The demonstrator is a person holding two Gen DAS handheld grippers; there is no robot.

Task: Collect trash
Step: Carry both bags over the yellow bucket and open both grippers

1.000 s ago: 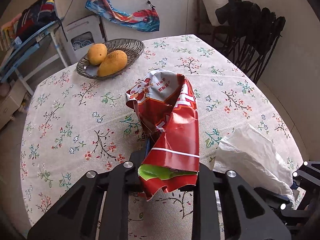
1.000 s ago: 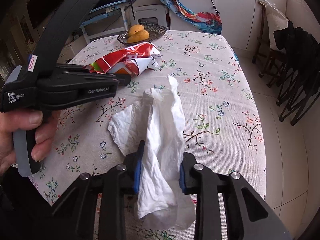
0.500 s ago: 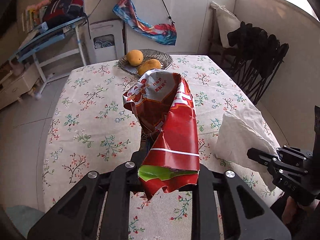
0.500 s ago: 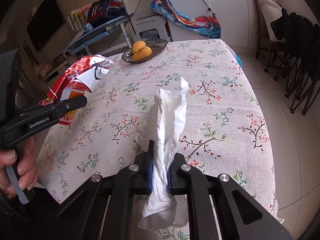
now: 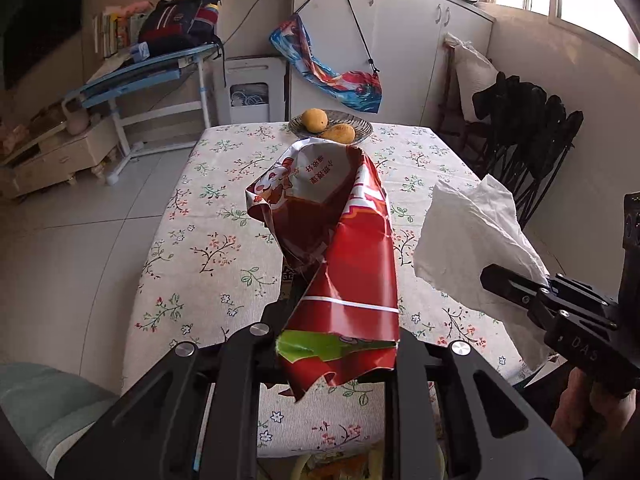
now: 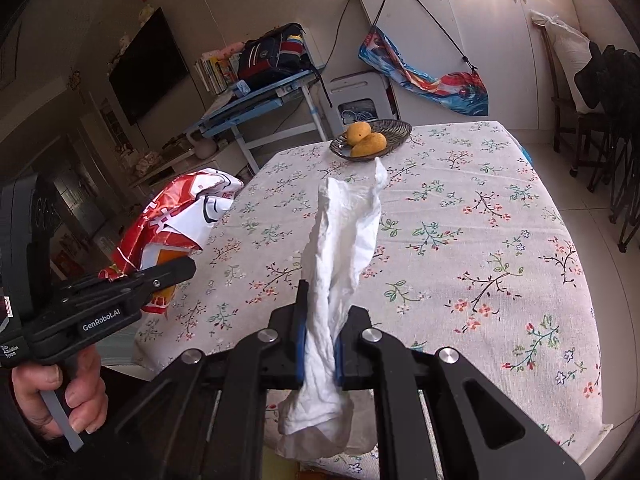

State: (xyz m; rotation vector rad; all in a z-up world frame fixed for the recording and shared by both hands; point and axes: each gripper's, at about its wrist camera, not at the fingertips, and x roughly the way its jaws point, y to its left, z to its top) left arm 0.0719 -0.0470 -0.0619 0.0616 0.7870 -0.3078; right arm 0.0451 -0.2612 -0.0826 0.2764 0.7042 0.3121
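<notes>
My left gripper (image 5: 336,344) is shut on a crumpled red snack wrapper (image 5: 340,248) and holds it up above the near edge of the floral table (image 5: 208,240). The wrapper also shows at the left of the right wrist view (image 6: 176,224), with the left gripper (image 6: 176,272) below it. My right gripper (image 6: 320,344) is shut on a white tissue (image 6: 344,248), held above the table's near end. In the left wrist view the tissue (image 5: 472,240) and the right gripper (image 5: 504,280) are at the right.
A dark bowl (image 6: 396,130) with two mangoes (image 6: 366,140) stands at the table's far end. Folded black chairs (image 5: 528,144) stand to the right, a blue desk (image 5: 148,76) and white cabinets (image 5: 392,48) behind. A teal seat (image 5: 44,404) is at lower left.
Both grippers have risen and pulled back toward the table's near end, carrying the wrapper and the tissue up off the table. The right jaws have closed tighter on the tissue.
</notes>
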